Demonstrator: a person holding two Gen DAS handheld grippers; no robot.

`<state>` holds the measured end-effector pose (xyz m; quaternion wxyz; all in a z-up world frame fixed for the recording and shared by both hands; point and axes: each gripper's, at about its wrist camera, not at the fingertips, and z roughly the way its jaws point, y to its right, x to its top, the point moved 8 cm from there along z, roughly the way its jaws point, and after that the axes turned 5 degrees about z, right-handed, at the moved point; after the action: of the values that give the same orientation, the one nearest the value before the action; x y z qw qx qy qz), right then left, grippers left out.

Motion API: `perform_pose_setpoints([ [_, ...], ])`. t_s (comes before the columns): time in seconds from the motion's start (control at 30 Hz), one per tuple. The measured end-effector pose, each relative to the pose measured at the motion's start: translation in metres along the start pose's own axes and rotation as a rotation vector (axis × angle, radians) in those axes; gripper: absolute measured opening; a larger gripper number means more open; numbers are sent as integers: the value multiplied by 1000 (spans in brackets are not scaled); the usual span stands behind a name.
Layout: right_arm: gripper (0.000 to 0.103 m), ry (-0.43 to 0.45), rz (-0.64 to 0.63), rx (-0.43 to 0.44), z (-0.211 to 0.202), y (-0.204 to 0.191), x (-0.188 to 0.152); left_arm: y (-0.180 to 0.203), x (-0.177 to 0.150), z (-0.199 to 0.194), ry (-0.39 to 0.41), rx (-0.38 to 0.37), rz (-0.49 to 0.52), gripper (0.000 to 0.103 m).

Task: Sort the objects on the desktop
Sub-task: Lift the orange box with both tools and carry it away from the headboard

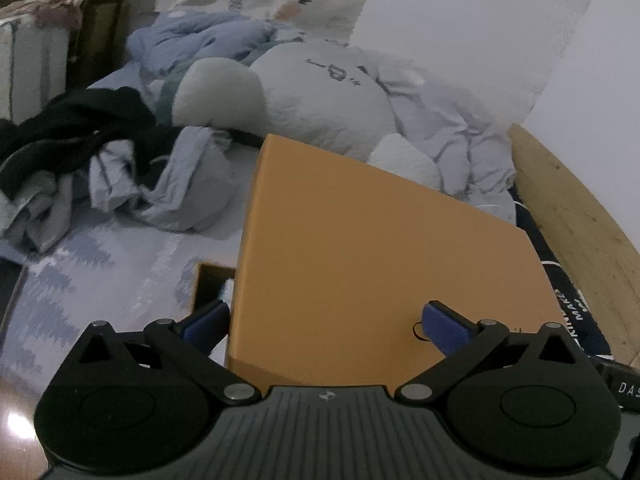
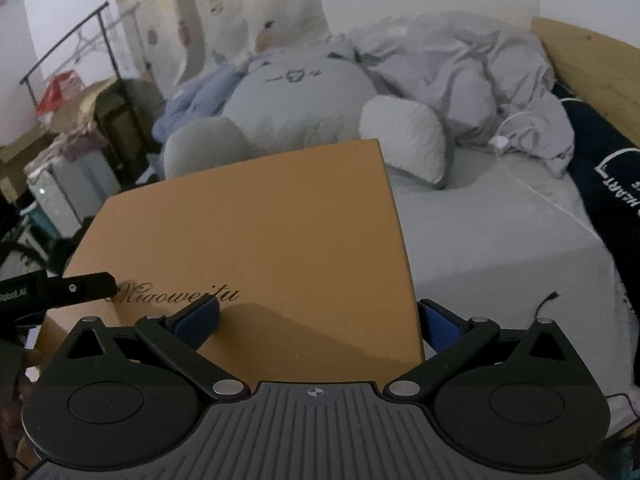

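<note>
Between my left gripper's point(image 1: 324, 322) spread blue pads point(image 1: 446, 326) sits the near end of the orange box lid point(image 1: 360, 248). One pad lies on the lid's top face close to a small printed mark, the other hangs off the lid's left edge, over the open box base point(image 1: 210, 280) that shows just under that edge. These jaws stand wide, and I cannot tell whether either pad presses the cardboard.

My right gripper point(image 2: 318, 322) meets the same lid from the opposite side: its left pad point(image 2: 198, 320) rests over the top face just below the script "Miaoweitu", its right pad point(image 2: 440, 328) sits just past the lid's right edge. Wide open too, straddling that edge rather than pinching it. To the left of my right jaws, a black finger of the other gripper reaches onto the lid by the lettering, with a bit of a hand low at the frame's left edge.

Beyond the lid's far edge lies a big pale blue plush toy point(image 2: 296, 96), with a crumpled grey duvet point(image 2: 460, 68) to the right of it. Right of my right jaws the grey sheet point(image 2: 500, 240) is flat and free, crossed by a thin white cable point(image 2: 532, 188). Left of my left jaws, dark and grey clothes point(image 1: 80, 152) are heaped well apart. A wooden bed frame point(image 1: 572, 216) runs along the right.
</note>
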<state>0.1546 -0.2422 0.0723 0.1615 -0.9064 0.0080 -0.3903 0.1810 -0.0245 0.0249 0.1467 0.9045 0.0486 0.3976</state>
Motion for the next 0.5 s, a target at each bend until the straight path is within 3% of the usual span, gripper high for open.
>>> perform_pose_setpoints([
  [0.2, 103, -21, -26, 18, 11, -12, -20, -20, -22, -5, -11, 14, -15, 103],
  [0.5, 103, -101, 1, 35, 51, 6, -59, -32, -56, 19, -35, 65, 22, 103],
])
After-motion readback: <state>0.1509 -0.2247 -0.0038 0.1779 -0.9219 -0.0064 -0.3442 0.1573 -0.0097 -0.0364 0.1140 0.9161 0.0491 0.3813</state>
